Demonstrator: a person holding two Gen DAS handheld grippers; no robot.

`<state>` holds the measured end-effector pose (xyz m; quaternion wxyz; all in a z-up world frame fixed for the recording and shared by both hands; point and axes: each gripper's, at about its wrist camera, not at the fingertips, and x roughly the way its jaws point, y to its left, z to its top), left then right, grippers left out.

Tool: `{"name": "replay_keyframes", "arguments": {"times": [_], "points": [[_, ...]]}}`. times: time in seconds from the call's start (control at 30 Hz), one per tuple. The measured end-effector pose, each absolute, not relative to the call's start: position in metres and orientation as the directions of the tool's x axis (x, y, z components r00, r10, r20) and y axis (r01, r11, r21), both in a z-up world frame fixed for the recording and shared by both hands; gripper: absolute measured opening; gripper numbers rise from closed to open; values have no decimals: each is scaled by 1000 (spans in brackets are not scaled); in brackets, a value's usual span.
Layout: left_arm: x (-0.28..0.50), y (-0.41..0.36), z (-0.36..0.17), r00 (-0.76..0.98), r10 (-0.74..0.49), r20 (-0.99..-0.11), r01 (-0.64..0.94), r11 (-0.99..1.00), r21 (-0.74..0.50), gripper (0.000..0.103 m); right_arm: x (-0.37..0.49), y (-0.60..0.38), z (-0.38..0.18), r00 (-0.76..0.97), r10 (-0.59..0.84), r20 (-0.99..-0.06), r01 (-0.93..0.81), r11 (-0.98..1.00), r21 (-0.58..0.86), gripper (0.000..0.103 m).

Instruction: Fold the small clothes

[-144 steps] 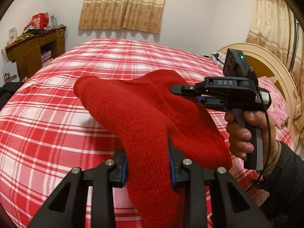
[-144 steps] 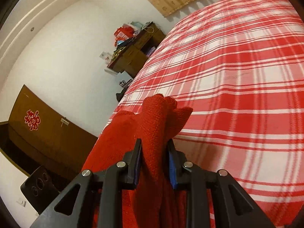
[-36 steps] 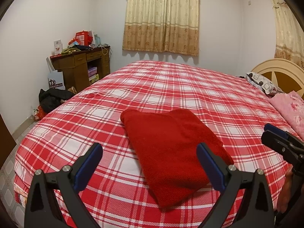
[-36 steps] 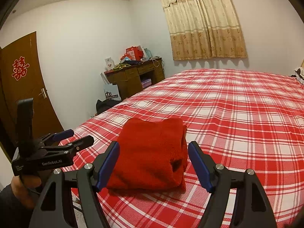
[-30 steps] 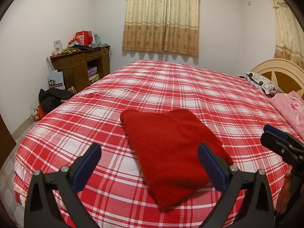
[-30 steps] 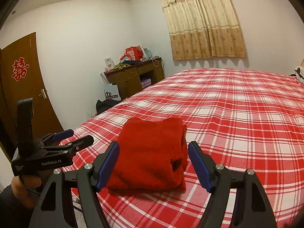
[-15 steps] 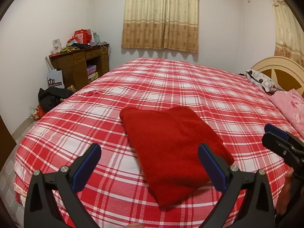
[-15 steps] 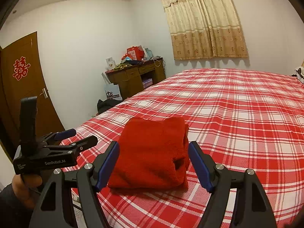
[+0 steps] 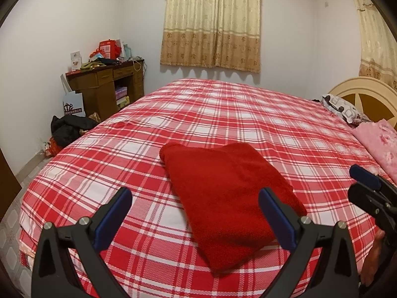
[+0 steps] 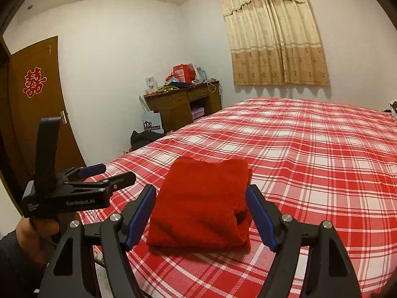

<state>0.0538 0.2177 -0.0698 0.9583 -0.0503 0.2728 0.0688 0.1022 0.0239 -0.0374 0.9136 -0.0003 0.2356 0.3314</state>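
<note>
A red knitted garment (image 9: 228, 196) lies folded into a compact rectangle near the foot of a bed (image 9: 248, 114) covered in red and white plaid. Both the left hand-held gripper (image 9: 196, 213) and the right hand-held gripper (image 10: 199, 211) hover just short of it, jaws spread wide and empty. The fold looks finished; doing it well now likely means pressing edges flat without dragging layers apart.
</note>
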Motion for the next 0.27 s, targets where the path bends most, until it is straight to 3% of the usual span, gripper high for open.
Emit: {"name": "replay_keyframes", "arguments": {"times": [0.27], "points": [[54, 216, -71, 845, 114, -522, -154, 988, -32, 103, 102, 26, -40, 660, 605, -446, -608, 779, 156, 75]]}}
